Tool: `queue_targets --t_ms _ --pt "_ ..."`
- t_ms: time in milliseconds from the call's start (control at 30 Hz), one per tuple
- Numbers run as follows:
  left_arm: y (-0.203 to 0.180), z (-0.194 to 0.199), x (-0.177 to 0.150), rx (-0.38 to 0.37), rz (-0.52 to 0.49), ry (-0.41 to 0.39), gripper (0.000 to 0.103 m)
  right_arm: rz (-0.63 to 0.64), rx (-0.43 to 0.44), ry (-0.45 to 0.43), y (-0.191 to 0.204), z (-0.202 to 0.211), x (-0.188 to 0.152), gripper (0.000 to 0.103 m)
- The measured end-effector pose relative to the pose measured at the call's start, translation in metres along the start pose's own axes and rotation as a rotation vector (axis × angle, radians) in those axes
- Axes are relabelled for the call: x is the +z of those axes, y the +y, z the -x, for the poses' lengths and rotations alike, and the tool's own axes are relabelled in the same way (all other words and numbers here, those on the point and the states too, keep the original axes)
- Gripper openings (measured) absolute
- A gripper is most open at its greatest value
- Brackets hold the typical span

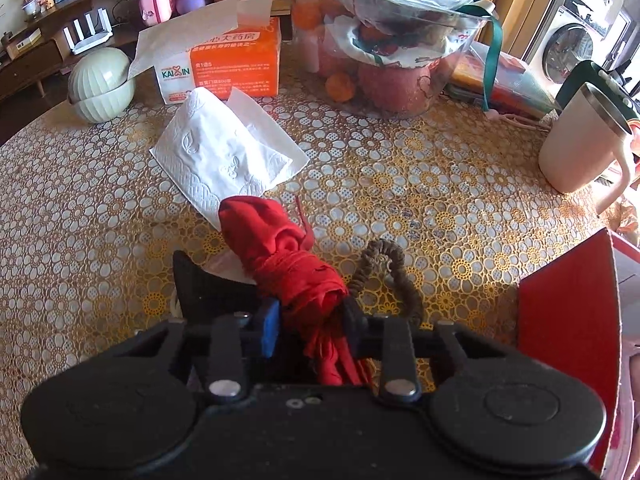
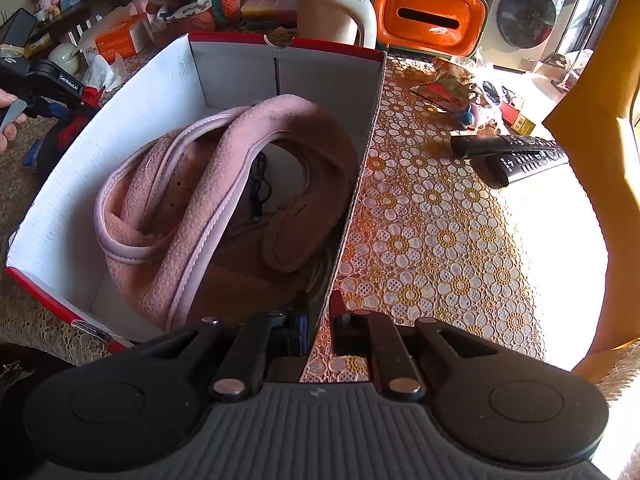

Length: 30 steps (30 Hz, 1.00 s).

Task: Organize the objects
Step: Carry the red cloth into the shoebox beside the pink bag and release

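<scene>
The tabletop, covered in a floral lace cloth, appears in both views. One red-and-white cardboard box sits on it. The right wrist view shows the box open from above, with one pink fleece item filling its interior; the left wrist view shows only a red outer wall of the box, to the right of the left fingers.

The right gripper straddles the near right wall of the box: one finger is inside, one outside, nearly closed on the cardboard edge.

Items visible only in the left wrist view: one clear fruit container far ahead of the fingers, one green lidded bowl ahead-left, one white paper napkin just ahead, and one brown hair tie just right of the fingers. One orange tissue box and one cream mug appear in both views.

The left gripper has its fingers clamped on one red folded cloth bundle, which extends forward from the fingers over the napkin edge.

Visible only in the right wrist view: two black remote controls, ahead-right of the right fingers.
</scene>
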<state>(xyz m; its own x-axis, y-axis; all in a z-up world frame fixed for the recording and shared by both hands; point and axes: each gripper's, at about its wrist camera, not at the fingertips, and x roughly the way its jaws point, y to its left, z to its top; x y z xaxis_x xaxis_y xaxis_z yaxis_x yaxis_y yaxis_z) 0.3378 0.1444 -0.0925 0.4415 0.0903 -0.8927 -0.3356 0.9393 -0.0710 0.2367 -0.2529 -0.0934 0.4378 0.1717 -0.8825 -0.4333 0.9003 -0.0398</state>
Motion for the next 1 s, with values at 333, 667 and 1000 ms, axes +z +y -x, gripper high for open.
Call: queue_targets --t_ms 333,667,1000 --pt "-0.002 0.058 -0.012 -0.083 -0.072 -0.051 0.026 -0.013 -0.006 0.004 0.001 -0.003 -0.001 0.01" --pt "-0.024 0.12 -0.044 -0.192 -0.202 -0.094 0.026 -0.02 -0.01 0.011 0.002 -0.005 -0.003 0.011" --pt "-0.075 0.158 -0.084 -0.32 -0.367 -0.095 0.026 -0.015 -0.009 -0.003 0.002 0.002 -0.004 0.011"
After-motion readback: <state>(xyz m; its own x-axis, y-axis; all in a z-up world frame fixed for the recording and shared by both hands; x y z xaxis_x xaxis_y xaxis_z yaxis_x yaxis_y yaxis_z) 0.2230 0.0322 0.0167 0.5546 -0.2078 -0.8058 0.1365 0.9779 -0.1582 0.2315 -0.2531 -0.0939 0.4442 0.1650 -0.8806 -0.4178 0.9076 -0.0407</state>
